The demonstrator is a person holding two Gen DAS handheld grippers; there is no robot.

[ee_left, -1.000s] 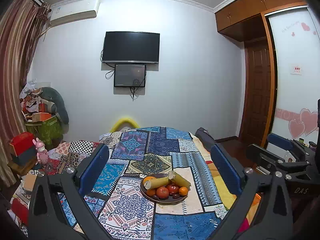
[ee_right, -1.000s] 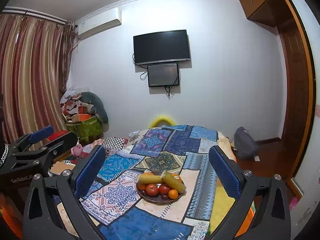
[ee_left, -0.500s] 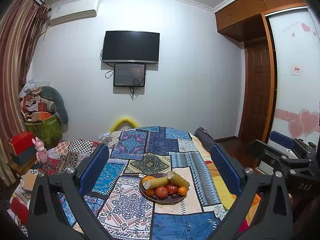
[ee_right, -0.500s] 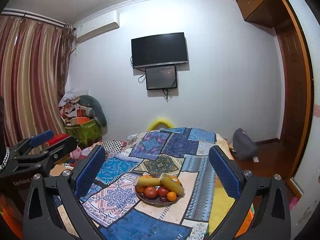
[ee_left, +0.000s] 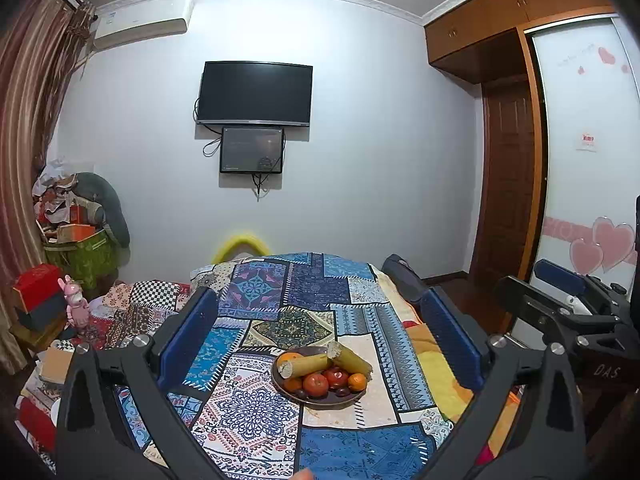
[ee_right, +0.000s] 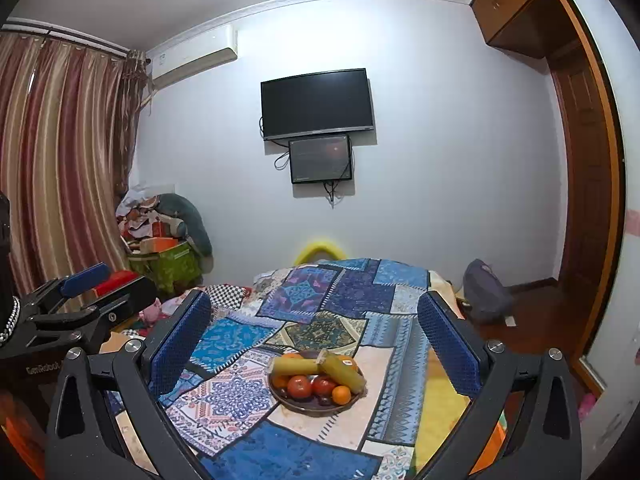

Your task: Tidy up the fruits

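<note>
A dark round bowl (ee_left: 320,399) (ee_right: 316,406) stands on the patchwork cloth. It holds two yellow corn cobs (ee_left: 347,358) (ee_right: 344,370), red tomatoes (ee_left: 316,384) (ee_right: 300,386), oranges (ee_left: 357,381) (ee_right: 341,395) and small dark fruits. My left gripper (ee_left: 320,338) is open and empty, well above and short of the bowl. My right gripper (ee_right: 316,338) is open and empty, likewise held back from the bowl. Each gripper shows at the side of the other's view: the right one (ee_left: 560,304), the left one (ee_right: 80,296).
The patchwork-covered table (ee_left: 248,412) (ee_right: 280,448) stretches toward a white wall with a TV (ee_left: 256,94). Clutter and a green box (ee_left: 80,256) stand at left by the curtain (ee_right: 60,160). A dark bag (ee_right: 484,292) lies on the floor at right near the wooden door (ee_left: 508,176).
Both views have shifted slightly; the bowl sits a touch lower and nearer in the right wrist view. Both grippers stay open and empty.
</note>
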